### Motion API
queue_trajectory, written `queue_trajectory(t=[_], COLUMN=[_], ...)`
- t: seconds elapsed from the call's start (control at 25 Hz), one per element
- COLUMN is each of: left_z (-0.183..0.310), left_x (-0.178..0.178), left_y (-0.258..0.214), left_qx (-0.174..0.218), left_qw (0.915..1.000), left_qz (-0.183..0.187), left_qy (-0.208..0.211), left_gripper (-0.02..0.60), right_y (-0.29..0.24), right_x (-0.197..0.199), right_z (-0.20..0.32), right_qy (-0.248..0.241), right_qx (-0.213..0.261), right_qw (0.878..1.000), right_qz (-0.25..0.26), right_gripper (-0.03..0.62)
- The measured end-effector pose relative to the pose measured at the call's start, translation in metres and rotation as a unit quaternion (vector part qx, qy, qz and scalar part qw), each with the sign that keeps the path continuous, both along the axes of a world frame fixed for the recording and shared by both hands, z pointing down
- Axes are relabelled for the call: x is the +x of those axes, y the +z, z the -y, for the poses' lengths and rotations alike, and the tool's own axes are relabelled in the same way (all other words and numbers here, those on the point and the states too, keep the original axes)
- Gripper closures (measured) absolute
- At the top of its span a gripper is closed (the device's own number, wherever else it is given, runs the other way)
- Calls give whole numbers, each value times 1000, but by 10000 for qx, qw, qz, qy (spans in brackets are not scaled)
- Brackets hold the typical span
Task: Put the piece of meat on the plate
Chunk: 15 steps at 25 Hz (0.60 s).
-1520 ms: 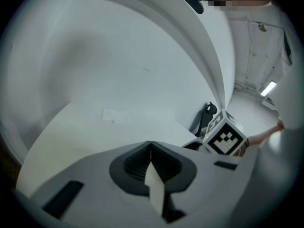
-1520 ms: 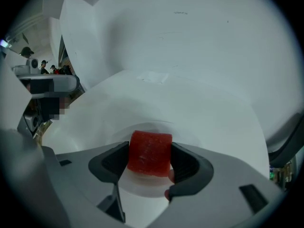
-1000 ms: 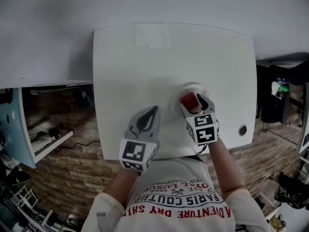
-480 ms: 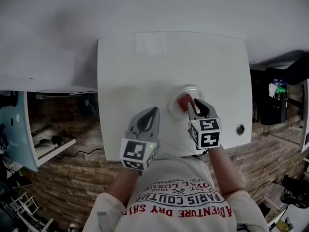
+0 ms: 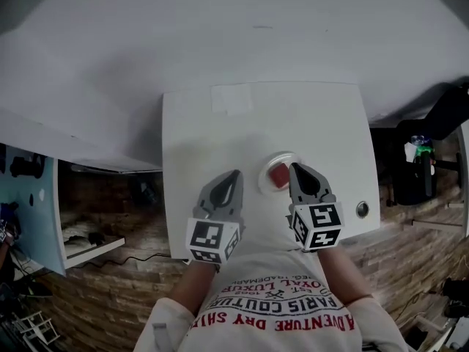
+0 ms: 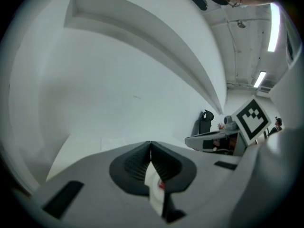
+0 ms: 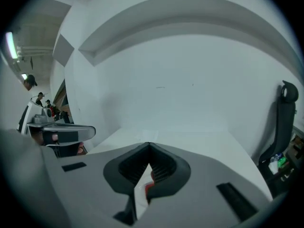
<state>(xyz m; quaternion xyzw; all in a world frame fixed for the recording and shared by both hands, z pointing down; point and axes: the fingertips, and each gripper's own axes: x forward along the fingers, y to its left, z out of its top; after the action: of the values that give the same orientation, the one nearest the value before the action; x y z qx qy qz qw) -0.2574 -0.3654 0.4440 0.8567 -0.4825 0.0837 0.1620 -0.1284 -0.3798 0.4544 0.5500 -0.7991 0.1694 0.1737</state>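
Observation:
The red piece of meat [image 5: 279, 175] lies on the small white plate [image 5: 264, 180] on the white table [image 5: 256, 123]. My right gripper [image 5: 295, 166] hangs just right of the plate, lifted off it. Its jaws have just been closing and now meet with nothing between them, as the right gripper view [image 7: 149, 146] shows. My left gripper [image 5: 236, 172] is held left of the plate, shut and empty; its tips touch in the left gripper view [image 6: 150, 144]. A sliver of the meat [image 6: 161, 185] shows below the left gripper's jaws.
A round cable hole [image 5: 362, 210] sits near the table's right front corner, and a pale taped patch [image 5: 231, 99] near its far edge. A black chair [image 5: 432, 123] and a green bottle [image 5: 420, 150] stand to the right. White walls rise behind the table.
The right jaws went from open around the meat on the plate to shut and empty. Both grippers rose off the table. The meat stayed on the plate.

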Motion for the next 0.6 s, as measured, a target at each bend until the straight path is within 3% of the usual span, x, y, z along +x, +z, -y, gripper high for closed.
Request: queue_trajectory(t=[0.32,0.48,0.6], left_z=[2,0,-2], left_x=[-11,-15,-14], left_y=[-56,-69,-73], left_qx=[697,1040,1117], left_qw=[9974,9935,9926], left_qz=[44,418,430], left_qy=[-168,-209,-193], left_gripper=[575,575,574], right_y=[-71,-85,-85], right_x=[-16,-18,-19], right_z=[-8,-13,-16], right_qy=[-441,-461,-519], right_qx=[1120,1325,1424], right_qw=[9922,9896,9882], right_qz=[319,318,229], right_gripper=[582,582,582])
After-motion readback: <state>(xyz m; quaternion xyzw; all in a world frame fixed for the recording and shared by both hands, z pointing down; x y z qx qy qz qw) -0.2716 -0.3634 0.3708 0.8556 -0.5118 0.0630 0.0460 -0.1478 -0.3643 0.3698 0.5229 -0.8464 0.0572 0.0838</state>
